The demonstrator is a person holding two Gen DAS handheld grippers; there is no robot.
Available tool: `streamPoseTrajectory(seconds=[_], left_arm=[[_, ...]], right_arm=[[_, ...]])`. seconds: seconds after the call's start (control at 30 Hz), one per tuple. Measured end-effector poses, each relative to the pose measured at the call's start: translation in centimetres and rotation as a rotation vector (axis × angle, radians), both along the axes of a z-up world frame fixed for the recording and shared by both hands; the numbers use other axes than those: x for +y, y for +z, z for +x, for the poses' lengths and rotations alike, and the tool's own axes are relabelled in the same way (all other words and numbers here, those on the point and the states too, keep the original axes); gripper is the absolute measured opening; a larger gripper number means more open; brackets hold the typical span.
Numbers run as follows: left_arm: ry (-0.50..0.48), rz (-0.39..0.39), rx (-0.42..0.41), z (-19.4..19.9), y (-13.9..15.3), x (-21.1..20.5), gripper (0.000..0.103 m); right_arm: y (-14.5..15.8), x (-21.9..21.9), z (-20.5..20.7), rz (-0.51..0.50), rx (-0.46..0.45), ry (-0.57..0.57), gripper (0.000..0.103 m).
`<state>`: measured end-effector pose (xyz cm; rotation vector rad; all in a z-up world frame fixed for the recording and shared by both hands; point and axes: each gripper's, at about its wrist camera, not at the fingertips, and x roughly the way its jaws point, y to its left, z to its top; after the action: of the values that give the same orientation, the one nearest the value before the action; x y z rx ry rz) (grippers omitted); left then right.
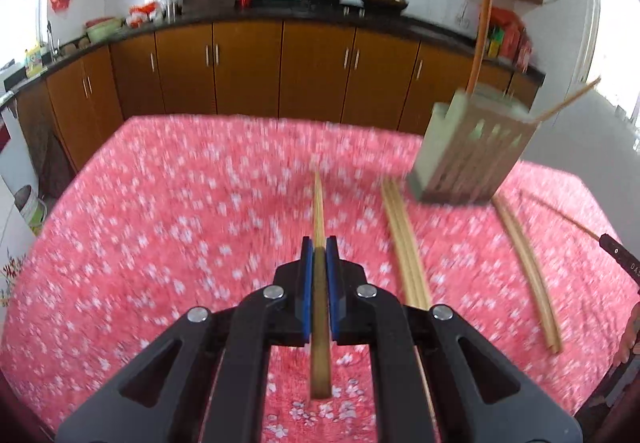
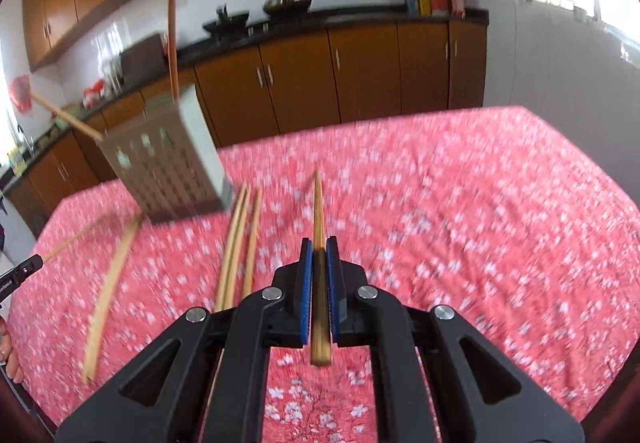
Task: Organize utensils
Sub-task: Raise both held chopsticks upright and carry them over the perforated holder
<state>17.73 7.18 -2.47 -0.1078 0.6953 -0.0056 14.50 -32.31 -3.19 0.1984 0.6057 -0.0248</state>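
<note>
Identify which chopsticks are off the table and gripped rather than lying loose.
One in the left gripper and one in the right gripper; each is clamped between blue pads, unlike the loose ones on the tablecloth.

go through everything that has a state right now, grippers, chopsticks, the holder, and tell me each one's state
Left gripper: shut on a chopstick.
Left chopstick: clamped, pointing forward.
Right gripper: shut on a chopstick.
Right chopstick: clamped, pointing forward.
Utensil holder: standing on the tablecloth, with utensils sticking out.
Loose chopsticks: lying flat on the tablecloth.
</note>
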Motion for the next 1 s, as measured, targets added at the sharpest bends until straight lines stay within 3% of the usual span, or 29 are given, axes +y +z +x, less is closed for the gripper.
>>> streamPoseTrajectory(seconds=[0.23, 0.5, 0.8, 1.0], left_arm=[[0.011, -0.036, -0.147, -0.8, 5.4, 0.7, 0.008], [0.006, -0.029, -0.188, -0.2, 7.4, 0.6, 0.008], [-0.157, -0.068, -0.266, -1.1, 13.6, -1.7, 0.008], [-0.245, -0.073, -0.333, -1.8, 16.9, -4.7, 0.008]], right_arm=[[3.0, -0.2, -0.5, -0.015, -0.106, -0.011, 0.008], [5.1, 0.3, 0.0, -0.012, -0.170, 0.004, 0.008], [13.3, 0.7, -1.1, 0.089, -0.348, 0.116, 0.008], [16.4, 2.4, -1.0, 0.108, -0.444, 0.168, 0.008]])
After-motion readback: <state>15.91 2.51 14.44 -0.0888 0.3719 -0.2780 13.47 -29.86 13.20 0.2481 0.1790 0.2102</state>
